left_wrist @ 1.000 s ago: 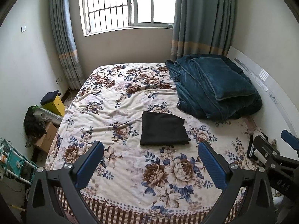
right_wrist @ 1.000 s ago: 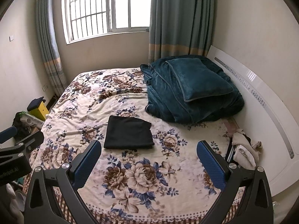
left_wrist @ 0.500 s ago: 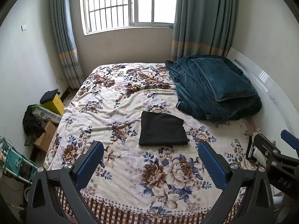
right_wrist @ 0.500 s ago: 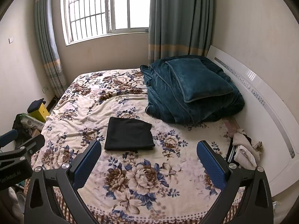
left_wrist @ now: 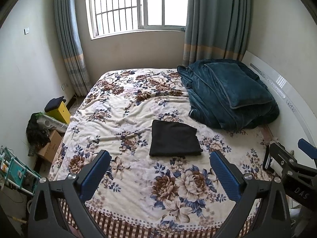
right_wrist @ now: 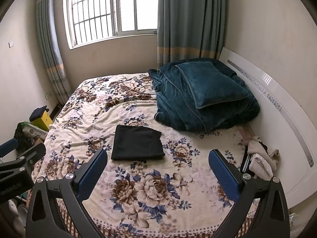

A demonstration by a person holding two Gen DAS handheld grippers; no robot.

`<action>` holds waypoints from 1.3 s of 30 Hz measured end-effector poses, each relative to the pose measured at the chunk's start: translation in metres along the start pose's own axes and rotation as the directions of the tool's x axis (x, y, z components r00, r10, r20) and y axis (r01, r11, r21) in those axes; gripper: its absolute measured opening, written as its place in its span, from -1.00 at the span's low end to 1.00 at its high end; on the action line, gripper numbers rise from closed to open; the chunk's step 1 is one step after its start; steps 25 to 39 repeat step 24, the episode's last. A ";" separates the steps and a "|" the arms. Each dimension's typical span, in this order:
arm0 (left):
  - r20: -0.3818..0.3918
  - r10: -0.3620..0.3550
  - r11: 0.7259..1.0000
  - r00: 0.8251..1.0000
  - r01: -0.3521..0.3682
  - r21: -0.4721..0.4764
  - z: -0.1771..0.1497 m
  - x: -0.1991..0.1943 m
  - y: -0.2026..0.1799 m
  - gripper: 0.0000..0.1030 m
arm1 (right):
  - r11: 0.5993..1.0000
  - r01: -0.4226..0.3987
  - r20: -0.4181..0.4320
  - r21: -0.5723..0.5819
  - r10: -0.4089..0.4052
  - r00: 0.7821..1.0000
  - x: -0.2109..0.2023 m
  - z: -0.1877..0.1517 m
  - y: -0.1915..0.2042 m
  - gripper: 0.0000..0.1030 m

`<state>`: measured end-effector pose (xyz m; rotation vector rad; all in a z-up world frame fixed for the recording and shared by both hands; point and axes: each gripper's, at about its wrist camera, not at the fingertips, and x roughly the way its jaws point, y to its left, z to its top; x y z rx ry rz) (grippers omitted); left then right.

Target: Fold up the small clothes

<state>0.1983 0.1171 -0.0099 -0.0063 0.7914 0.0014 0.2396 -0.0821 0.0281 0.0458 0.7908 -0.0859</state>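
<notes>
Left claw (left_wrist: 160, 170), right claw (right_wrist: 158, 168) — spread wide, above bed (left_wrist: 122, 107)

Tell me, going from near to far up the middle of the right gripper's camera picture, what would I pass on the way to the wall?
Right gripper, held open → floral bedspread → folded black garment → window.

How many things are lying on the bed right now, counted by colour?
Black: 1, the folded black garment
Teal: 2, the bunched teal blanket and the teal pillow on top of it
Cream or white: 1 heap of small clothes by the headboard; pieces can't be counted
Total: 4
</notes>
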 end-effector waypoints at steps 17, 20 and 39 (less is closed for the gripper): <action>0.001 0.001 1.000 1.000 -0.001 -0.005 0.001 -0.002 0.000 1.00 | 1.000 -0.002 0.002 0.003 0.002 1.000 0.001 0.002 -0.002 1.00; 0.004 0.005 1.000 1.000 -0.005 -0.007 0.001 -0.003 0.000 1.00 | 1.000 -0.001 0.002 0.004 0.001 1.000 0.002 0.002 -0.002 1.00; 0.016 0.007 1.000 1.000 -0.007 -0.011 0.002 -0.006 -0.002 1.00 | 1.000 -0.001 0.002 0.005 0.001 1.000 0.001 0.002 -0.003 1.00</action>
